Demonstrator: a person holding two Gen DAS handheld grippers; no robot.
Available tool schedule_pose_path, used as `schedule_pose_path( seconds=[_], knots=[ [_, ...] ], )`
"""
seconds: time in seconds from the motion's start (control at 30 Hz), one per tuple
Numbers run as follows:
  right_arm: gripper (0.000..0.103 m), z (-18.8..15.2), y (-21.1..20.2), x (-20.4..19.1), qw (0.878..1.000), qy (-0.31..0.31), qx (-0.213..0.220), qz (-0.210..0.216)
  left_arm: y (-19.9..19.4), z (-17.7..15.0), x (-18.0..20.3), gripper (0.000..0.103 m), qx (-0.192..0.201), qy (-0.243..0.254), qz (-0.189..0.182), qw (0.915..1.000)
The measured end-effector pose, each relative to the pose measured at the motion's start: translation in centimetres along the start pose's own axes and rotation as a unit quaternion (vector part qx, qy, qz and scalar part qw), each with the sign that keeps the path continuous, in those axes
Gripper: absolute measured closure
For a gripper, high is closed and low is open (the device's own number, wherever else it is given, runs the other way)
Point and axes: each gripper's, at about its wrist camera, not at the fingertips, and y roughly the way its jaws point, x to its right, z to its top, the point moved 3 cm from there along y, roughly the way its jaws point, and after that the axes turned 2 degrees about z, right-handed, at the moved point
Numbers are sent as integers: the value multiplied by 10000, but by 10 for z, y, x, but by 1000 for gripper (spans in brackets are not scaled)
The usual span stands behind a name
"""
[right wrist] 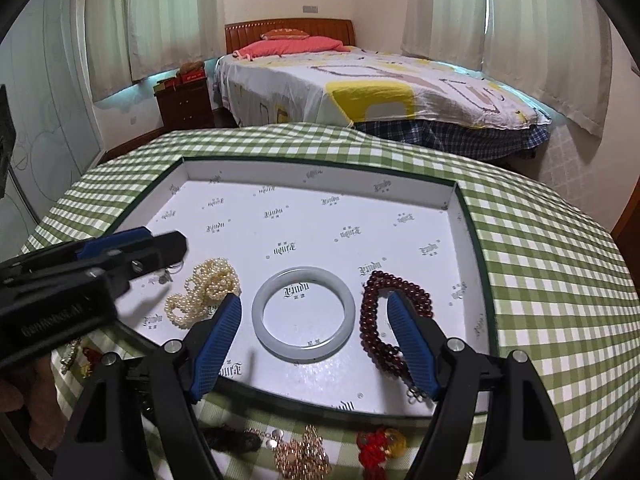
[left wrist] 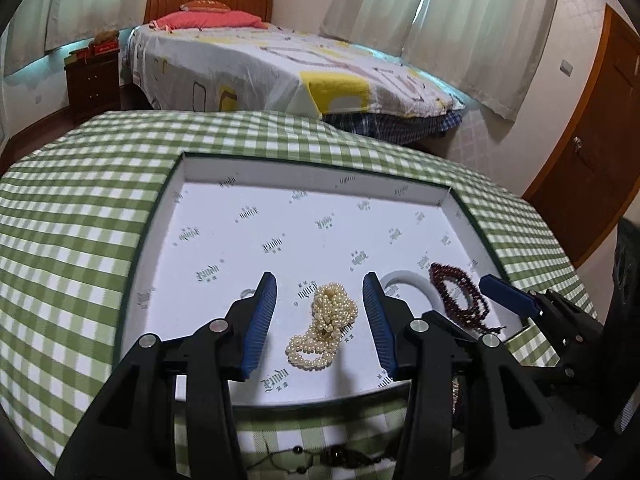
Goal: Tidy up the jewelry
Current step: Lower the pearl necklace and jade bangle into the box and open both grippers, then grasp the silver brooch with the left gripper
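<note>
A shallow white tray (left wrist: 280,176) with a dark green rim lies on a green checked tablecloth. In it lie a cream pearl necklace (left wrist: 324,320), a white bangle (right wrist: 264,312) and a dark red bead bracelet (right wrist: 376,320). My left gripper (left wrist: 320,284) hangs open over the pearls, which sit bunched between its blue pads without touching them. My right gripper (right wrist: 314,300) is open above the bangle, and its right finger overlaps the red beads in view. The left gripper (right wrist: 160,246) also shows at the left of the right wrist view, over a small metal piece (right wrist: 172,270).
Loose jewelry lies on the tablecloth (right wrist: 540,260) at the near edge: a gold chain (right wrist: 300,456), a red knotted charm (right wrist: 376,448) and a dark piece (right wrist: 232,440). Beyond the table stand a bed (right wrist: 380,92), a wooden nightstand (right wrist: 184,108) and a door (left wrist: 592,152).
</note>
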Motion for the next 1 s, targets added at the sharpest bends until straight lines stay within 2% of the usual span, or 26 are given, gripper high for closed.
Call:
schedule_pose_path(
  seconds=[0.2,0.5,0.73,1.0],
  knots=[
    [30,1,-32,6,9996,115,269,-51,-39,6,-6,51,403,-26,95,9991],
    [28,-9,-80,22,9969,371,662,-210,-95,-5,-27,43,952,-18,517,9941],
    [28,-42,-86,30,9959,593,602,-308,-111,-37,-46,42,932,-129,804,9923],
    [28,-85,-79,33,9962,718,345,-364,-96,-82,-69,43,436,-183,1156,9922]
  ],
)
